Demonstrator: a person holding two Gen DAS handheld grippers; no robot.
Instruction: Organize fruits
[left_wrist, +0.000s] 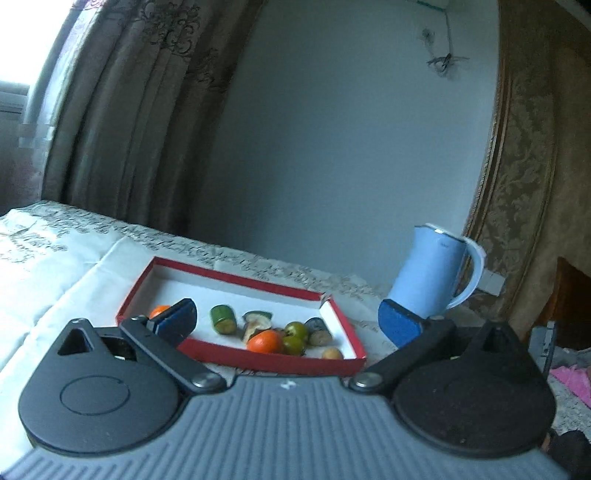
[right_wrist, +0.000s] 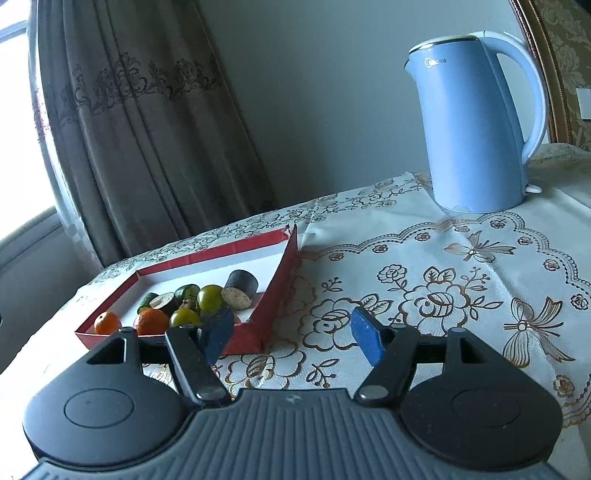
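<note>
A shallow red box (left_wrist: 269, 360) with a white floor lies on the embroidered tablecloth. It holds two oranges (left_wrist: 265, 341), round green fruits (left_wrist: 296, 329), a cut green piece (left_wrist: 223, 319) and dark cut pieces (left_wrist: 318, 326). My left gripper (left_wrist: 288, 323) hangs open wide just before the box's near rim, with nothing between its blue pads. In the right wrist view the box (right_wrist: 275, 291) sits to the left with its oranges (right_wrist: 150, 320), green fruits (right_wrist: 209, 297) and a dark cylinder (right_wrist: 242, 282). My right gripper (right_wrist: 291, 334) is open and empty by the box's near right corner.
A light blue electric kettle (right_wrist: 476, 129) stands on the table behind and to the right of the box (left_wrist: 428, 273). A brown curtain (right_wrist: 147, 129) hangs behind the table's far left edge. A pink cloth (left_wrist: 572, 380) lies off the table at the right.
</note>
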